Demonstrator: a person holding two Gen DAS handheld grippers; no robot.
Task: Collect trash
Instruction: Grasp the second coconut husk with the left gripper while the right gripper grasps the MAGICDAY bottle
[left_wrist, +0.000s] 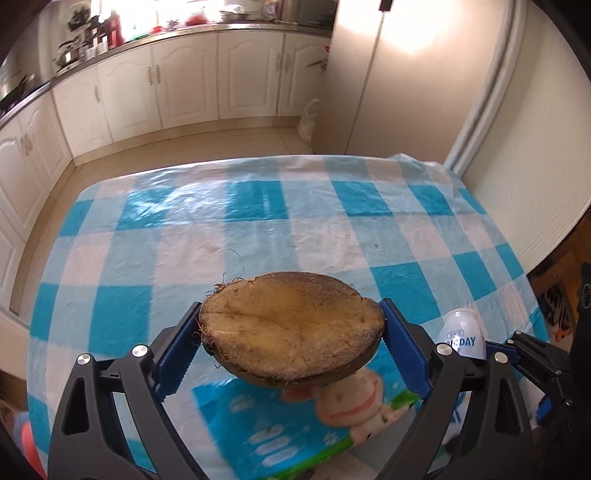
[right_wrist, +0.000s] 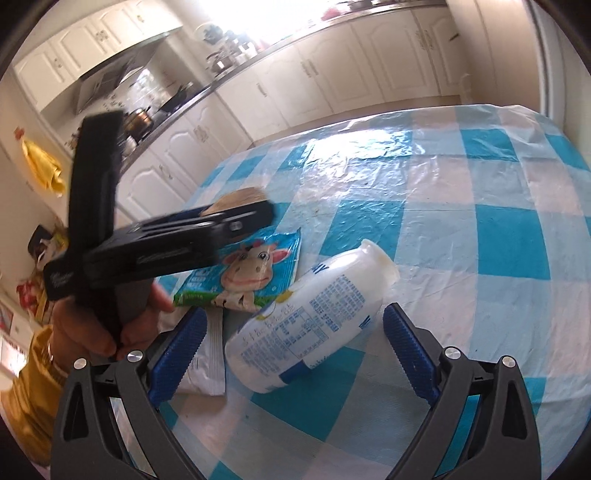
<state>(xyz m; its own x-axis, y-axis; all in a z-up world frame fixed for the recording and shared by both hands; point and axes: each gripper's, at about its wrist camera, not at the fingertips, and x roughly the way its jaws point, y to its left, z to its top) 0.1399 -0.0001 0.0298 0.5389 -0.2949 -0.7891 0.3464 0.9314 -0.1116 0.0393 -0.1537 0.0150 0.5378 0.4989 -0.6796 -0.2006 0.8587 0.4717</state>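
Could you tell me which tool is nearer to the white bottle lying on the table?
Right. The right tool straddles the white bottle, pads apart from it; the left tool sits beside it, gripping the brown husk.

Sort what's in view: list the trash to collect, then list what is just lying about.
Trash to collect:
- brown cut half fruit husk, clamped in the left gripper
- white plastic bottle with blue print, lying between the open right gripper fingers
- blue cartoon-cow wrapper
- white flat packet

Just there:
- blue-and-white checked tablecloth
- pots on the counter
- yellow cloth on the wall
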